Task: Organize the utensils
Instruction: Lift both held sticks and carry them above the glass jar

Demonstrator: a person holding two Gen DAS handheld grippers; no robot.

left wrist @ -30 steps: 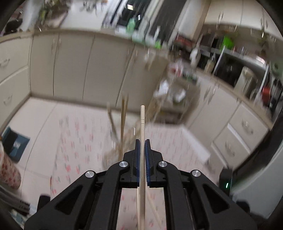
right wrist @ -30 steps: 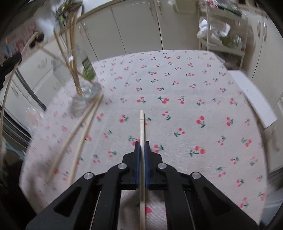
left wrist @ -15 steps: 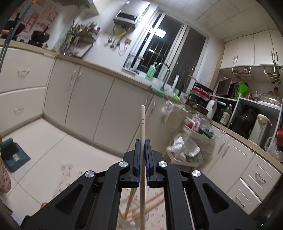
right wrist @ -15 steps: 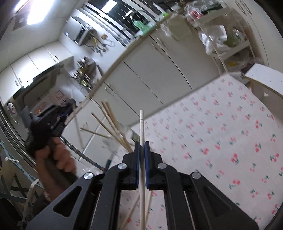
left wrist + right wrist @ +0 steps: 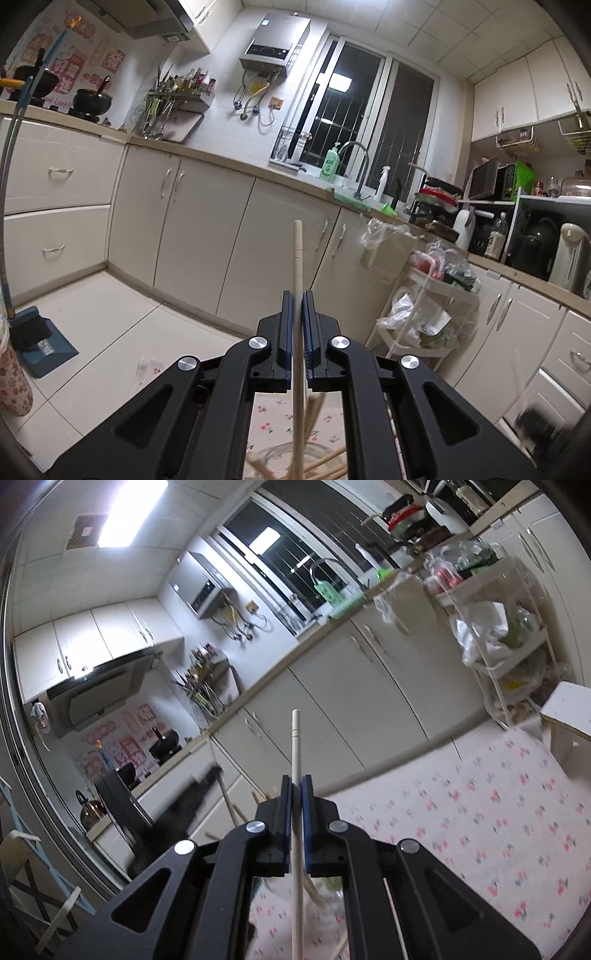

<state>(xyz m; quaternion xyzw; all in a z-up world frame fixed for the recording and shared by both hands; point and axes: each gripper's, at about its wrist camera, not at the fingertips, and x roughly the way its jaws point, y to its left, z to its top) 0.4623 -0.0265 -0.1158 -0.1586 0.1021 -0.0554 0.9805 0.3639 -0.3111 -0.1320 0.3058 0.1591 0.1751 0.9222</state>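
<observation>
only the right wrist view shows the cherry-print tablecloth (image 5: pixel 498 812) broadly; the left shows cabinets (image 5: pixel 207 236), with what may be a glass jar (image 5: pixel 280 456) of chopsticks below. left gripper (image 5: pixel 297 306) and right gripper (image 5: pixel 296 790) each clamp a chopstick (image 5: pixel 297 251) (image 5: pixel 295 738), both raised off the table since a second ago.

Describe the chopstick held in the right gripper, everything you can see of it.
The chopstick is a pale, slender stick that looks like wood or bamboo, with a blunt end and a faint groove just below that end. It runs straight along the line of the right gripper, sticking out well past the fingertips and passing back under them. The blue pads clamp it from both sides. Its free end touches nothing. Its rear end is out of frame.
</observation>
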